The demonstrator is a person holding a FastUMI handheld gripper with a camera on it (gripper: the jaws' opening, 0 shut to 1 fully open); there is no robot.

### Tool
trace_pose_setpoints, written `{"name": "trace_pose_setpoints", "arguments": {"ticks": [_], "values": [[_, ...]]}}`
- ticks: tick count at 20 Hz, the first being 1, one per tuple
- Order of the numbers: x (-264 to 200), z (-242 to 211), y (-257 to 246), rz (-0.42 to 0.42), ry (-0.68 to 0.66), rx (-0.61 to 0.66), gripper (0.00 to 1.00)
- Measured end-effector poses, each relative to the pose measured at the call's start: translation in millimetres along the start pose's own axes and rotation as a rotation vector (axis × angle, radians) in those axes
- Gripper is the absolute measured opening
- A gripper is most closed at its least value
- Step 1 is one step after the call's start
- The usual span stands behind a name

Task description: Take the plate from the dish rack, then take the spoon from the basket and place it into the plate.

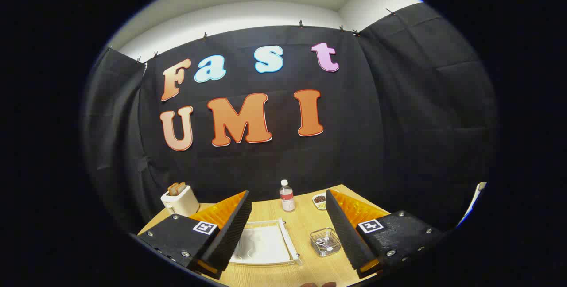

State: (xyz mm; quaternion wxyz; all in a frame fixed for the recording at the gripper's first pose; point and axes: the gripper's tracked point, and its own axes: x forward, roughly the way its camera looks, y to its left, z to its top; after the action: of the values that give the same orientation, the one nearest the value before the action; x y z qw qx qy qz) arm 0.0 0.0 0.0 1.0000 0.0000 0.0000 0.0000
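My gripper (285,229) hangs open above the wooden table (305,216), its two fingers spread wide with nothing between them. Below and between the fingers lies the white dish rack (283,236); a pale plate (261,245) seems to rest inside it, partly hidden by the left finger. Just inside the right finger stands a small wire basket (325,242) holding a spoon (324,246).
A white toaster (180,200) with bread slices stands at the far left of the table. A clear bottle (287,196) with a white cap stands at the back, a small dish of beans (320,200) to its right. Fingertips of a hand (316,285) peek in at the near edge.
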Motion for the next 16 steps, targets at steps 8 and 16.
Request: {"name": "trace_pose_setpoints", "arguments": {"ticks": [8, 16], "values": [[6.7, -4.0, 11.1, 0.016, 0.061, 0.016, 0.99], [11.5, -1.1, 31.0, 0.021, 0.075, -0.039, 0.98]]}}
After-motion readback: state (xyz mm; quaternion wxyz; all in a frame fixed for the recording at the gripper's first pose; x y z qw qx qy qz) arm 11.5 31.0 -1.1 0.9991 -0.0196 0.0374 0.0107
